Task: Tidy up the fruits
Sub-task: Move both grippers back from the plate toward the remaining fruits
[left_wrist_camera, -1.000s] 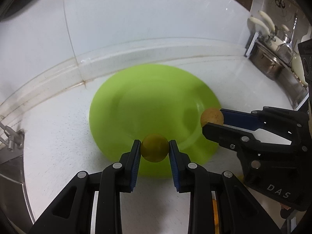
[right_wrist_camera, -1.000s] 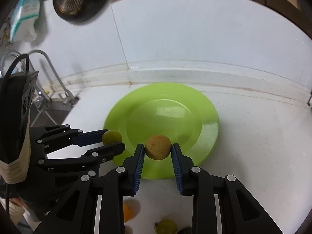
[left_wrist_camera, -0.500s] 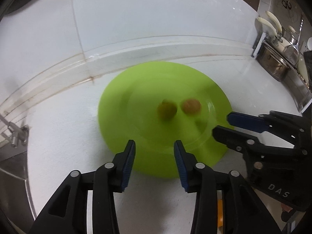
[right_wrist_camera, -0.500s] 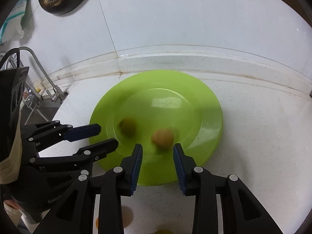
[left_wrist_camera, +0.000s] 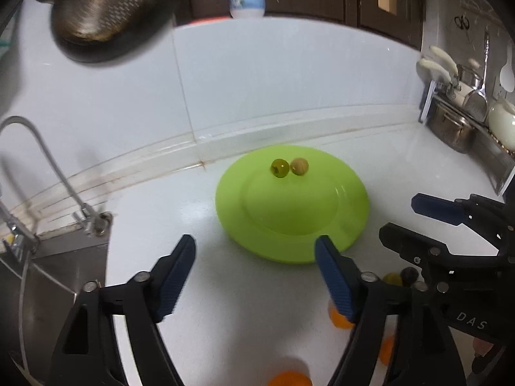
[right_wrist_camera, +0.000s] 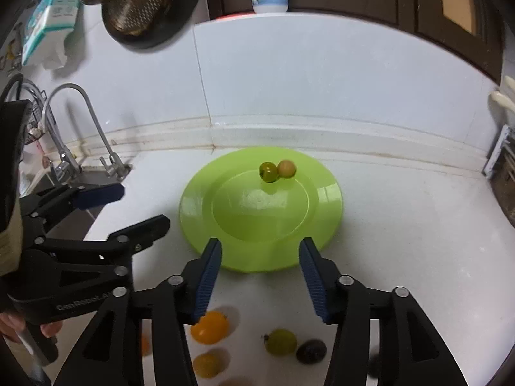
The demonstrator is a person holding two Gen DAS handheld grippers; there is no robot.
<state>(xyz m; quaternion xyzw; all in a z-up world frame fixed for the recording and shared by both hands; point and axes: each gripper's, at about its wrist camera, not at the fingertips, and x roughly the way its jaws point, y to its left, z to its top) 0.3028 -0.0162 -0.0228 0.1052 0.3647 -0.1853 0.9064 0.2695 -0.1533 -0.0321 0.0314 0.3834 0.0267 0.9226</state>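
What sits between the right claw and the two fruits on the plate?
Only bare green plate between the right claw and the two fruits, per the right wrist view.

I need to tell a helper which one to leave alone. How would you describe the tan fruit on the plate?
Find the lime-green plate on the white counter. Two small round fruits touch at its far edge; the tan fruit is the right one, matte beige beside the glossy green fruit.
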